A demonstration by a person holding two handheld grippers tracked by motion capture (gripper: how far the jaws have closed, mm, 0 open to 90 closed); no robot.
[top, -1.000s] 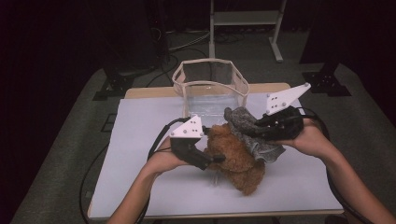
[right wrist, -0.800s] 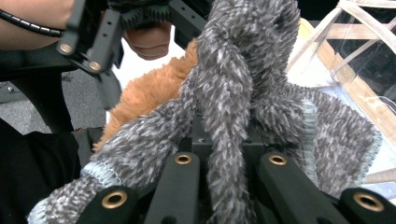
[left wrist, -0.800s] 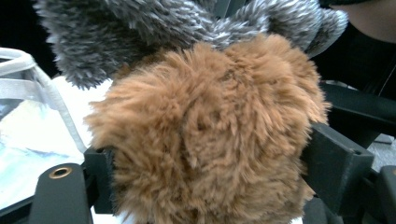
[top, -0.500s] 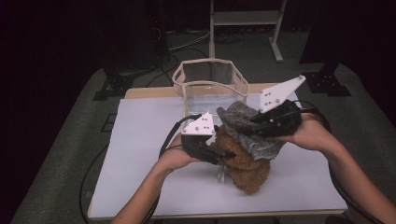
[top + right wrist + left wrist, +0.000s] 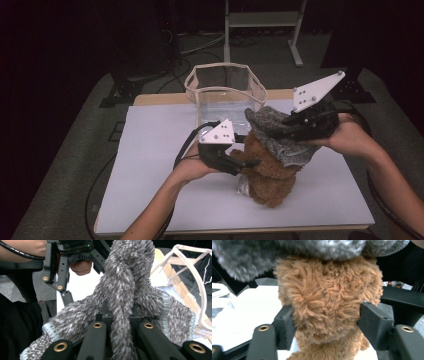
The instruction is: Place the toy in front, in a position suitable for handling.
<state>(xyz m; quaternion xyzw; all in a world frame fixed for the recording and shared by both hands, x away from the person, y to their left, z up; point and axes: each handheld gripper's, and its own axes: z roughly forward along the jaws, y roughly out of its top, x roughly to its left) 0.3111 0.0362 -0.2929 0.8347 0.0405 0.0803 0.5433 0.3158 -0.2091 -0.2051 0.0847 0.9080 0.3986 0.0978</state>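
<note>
1. While your left gripper (image 5: 248, 163) squeezes the fluffy brown plush toy (image 5: 270, 175) near the tabletop's front edge, your right gripper (image 5: 280, 125) pinches the grey fuzzy cloth (image 5: 280, 140) draped over it.
2. Next, probably lift the cloth clear; the transparent plastic bin (image 5: 225, 95) waits at the back edge.

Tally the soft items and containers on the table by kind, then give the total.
Brown plush toy: 1
Grey fuzzy cloth: 1
Clear bin: 1
Total: 3
</note>
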